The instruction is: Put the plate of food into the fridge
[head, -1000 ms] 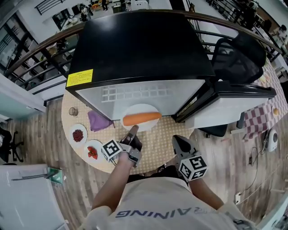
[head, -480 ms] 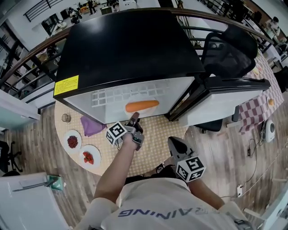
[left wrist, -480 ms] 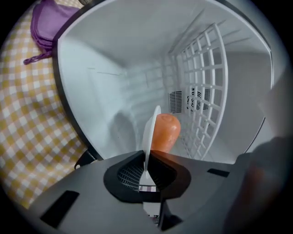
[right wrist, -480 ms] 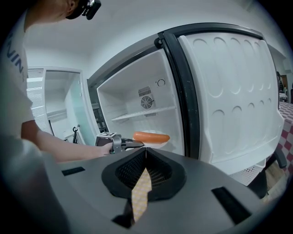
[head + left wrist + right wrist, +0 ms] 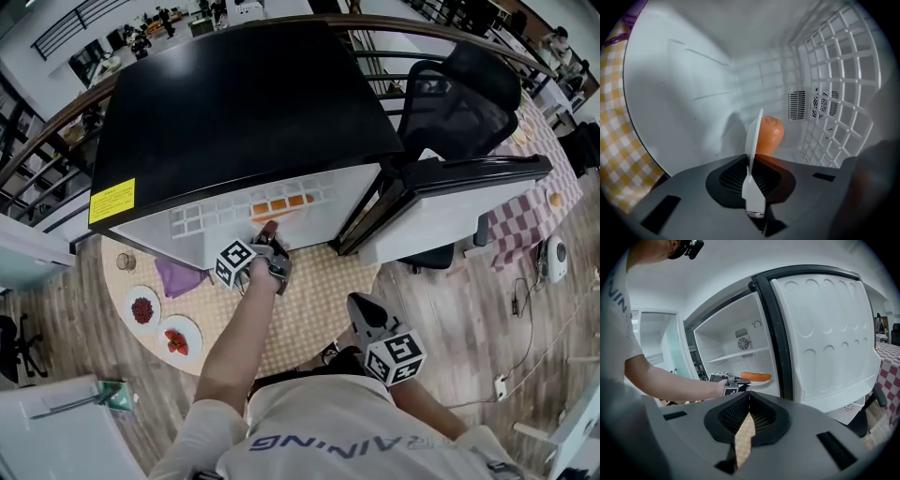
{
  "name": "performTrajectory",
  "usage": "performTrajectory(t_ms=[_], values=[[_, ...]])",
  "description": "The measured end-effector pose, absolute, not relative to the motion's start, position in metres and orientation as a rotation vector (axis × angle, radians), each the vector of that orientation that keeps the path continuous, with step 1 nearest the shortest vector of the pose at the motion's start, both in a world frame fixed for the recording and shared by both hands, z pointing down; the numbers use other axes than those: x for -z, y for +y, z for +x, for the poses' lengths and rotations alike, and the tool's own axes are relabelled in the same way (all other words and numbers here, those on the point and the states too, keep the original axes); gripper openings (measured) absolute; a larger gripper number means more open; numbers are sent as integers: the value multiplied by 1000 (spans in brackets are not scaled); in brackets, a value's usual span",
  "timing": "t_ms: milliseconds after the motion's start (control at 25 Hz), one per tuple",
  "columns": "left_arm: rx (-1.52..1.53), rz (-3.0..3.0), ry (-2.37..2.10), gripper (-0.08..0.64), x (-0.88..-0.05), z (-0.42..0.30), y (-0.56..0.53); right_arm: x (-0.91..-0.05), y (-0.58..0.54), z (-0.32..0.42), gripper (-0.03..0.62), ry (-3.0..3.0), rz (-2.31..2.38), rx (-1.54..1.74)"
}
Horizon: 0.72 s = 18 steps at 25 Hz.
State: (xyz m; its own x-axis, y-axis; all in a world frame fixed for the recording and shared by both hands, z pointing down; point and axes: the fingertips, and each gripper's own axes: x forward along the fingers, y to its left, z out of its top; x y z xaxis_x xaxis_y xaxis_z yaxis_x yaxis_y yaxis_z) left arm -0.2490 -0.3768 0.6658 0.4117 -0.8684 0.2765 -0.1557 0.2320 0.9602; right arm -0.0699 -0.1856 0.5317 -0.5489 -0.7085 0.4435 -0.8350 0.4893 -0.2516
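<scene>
Orange carrot (image 5: 769,133) on a white plate (image 5: 754,131), already inside the fridge (image 5: 244,103), just under the wire shelf (image 5: 839,93). Left gripper (image 5: 268,231) has the plate's near rim pinched between its jaws. They have just been easing a touch wider, with the rim between them. In the left gripper view the plate looks apart from the compartment floor, so probably not yet set down; hard to be sure.

Right gripper (image 5: 362,307) hangs low near the person's waist, jaws drawn together, nothing in them.

To do this well, I'd judge:
- Keep the plate level, since the carrot is round and could roll off.
- Lower it until the base sits flat on the compartment floor, clear of the shelf above.
- Only then let go fully and draw straight back out. Letting go early would tip it.

Surface: the fridge stands on a round table (image 5: 319,292) with a yellow checked cloth. A purple cloth (image 5: 176,277) and two small dishes (image 5: 142,309) of red food lie beside it. The fridge door (image 5: 459,202) is swung wide to the right.

Room: wood floor (image 5: 450,309), black office chair (image 5: 469,103), curved railing (image 5: 56,120) behind.
</scene>
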Motion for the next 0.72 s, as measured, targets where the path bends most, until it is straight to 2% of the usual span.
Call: performTrajectory(t_ms=[520,720], values=[[627,1170,-1056,48,-671,-243,-393,-535,-189,-69,21,-2453,1309,-683],[502,1207,-1089,54,-674,-244,-395,-534,-192,-69,21,-2461,1304,-683]])
